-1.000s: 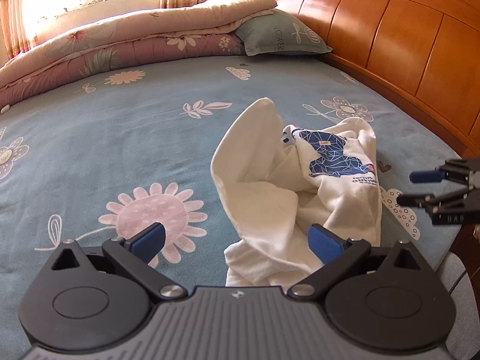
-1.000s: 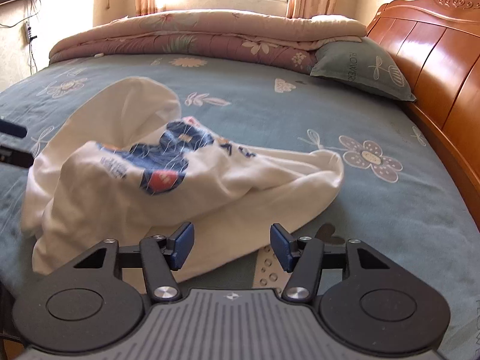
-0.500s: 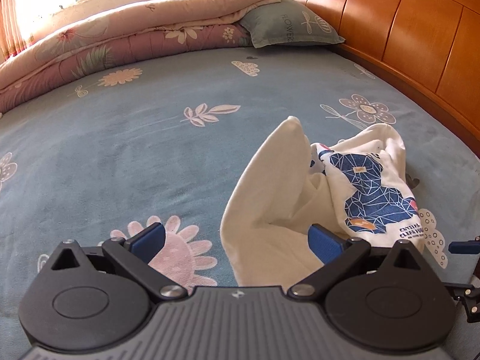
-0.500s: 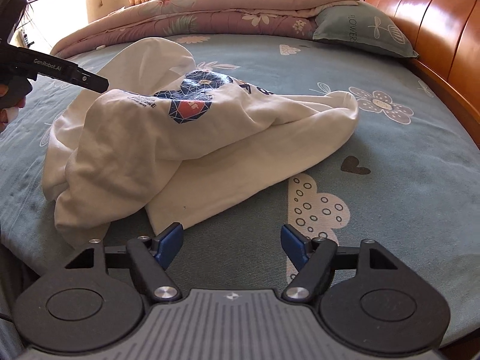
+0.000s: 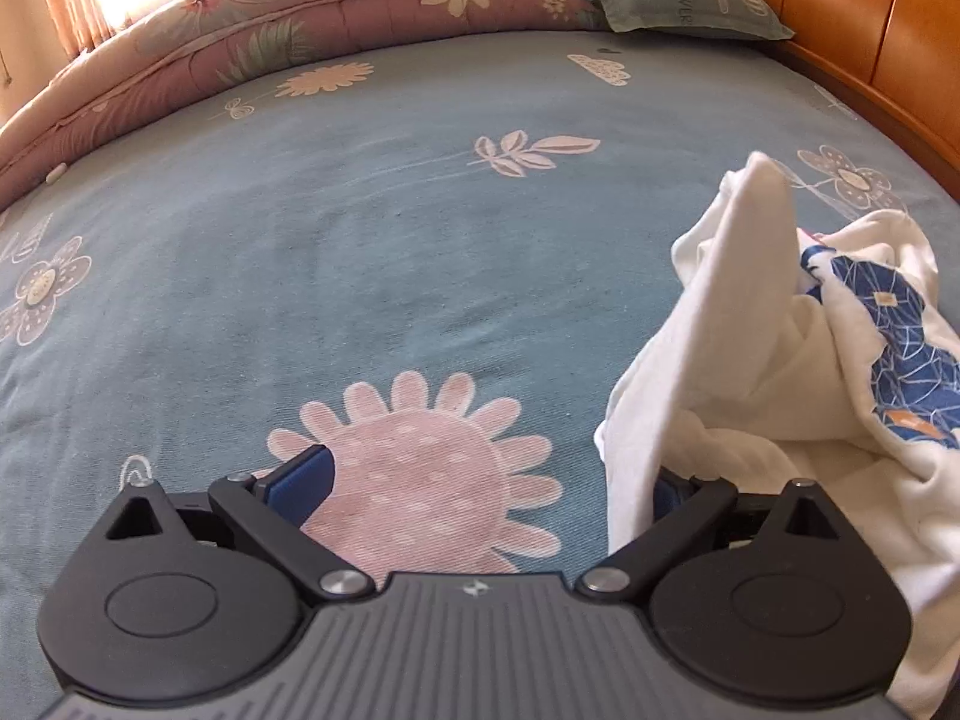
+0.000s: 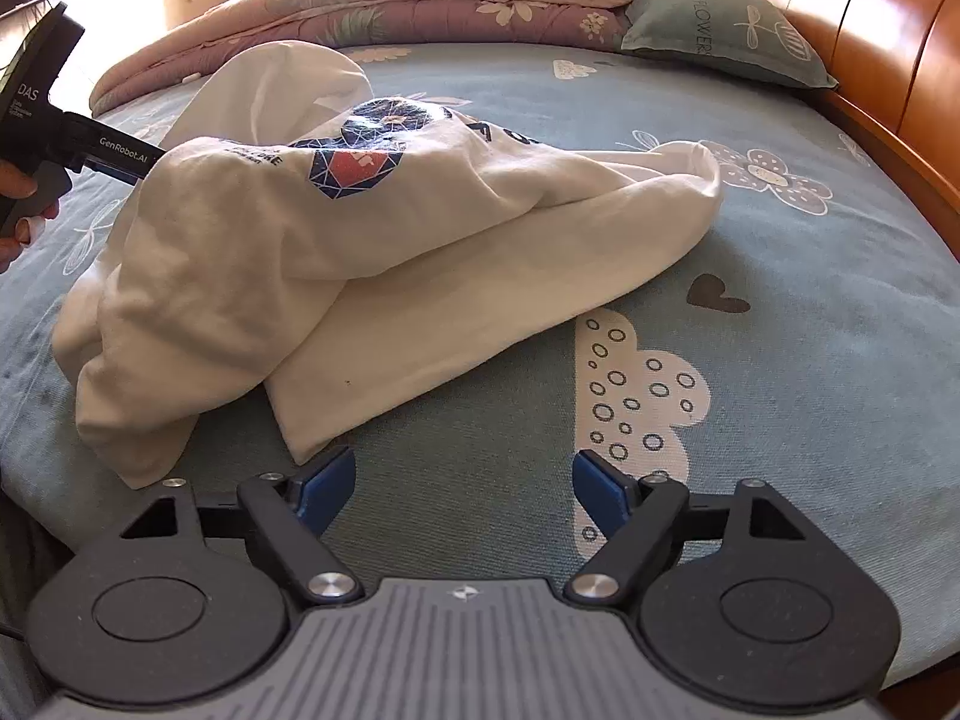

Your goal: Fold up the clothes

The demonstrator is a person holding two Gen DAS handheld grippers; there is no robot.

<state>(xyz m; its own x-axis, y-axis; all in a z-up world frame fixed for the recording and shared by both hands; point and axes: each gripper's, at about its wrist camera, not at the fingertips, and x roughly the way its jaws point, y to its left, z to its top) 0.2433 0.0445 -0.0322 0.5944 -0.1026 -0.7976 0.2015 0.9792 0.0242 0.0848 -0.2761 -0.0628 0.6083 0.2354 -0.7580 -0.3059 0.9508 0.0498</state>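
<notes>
Shirt [image 6: 336,240] lies crumpled just beyond opening right tongs [image 6: 465,489]

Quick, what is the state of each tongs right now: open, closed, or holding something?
Left tongs: open, holding nothing; the white shirt drapes over the right finger.
Right tongs: opening, nothing between the fingers; shirt corner beside the left finger.

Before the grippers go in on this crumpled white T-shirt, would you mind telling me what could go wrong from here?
1. The white T-shirt lies bunched in overlapping layers, so a grip may catch several at once and drag the heap instead of spreading it.
2. The right gripper, jaws opening with nothing between them, sits beside the nearest hem corner and might pinch the blue bedsheet.
3. In the left wrist view, cloth drapes over one finger of the left gripper, which may snag.
</notes>
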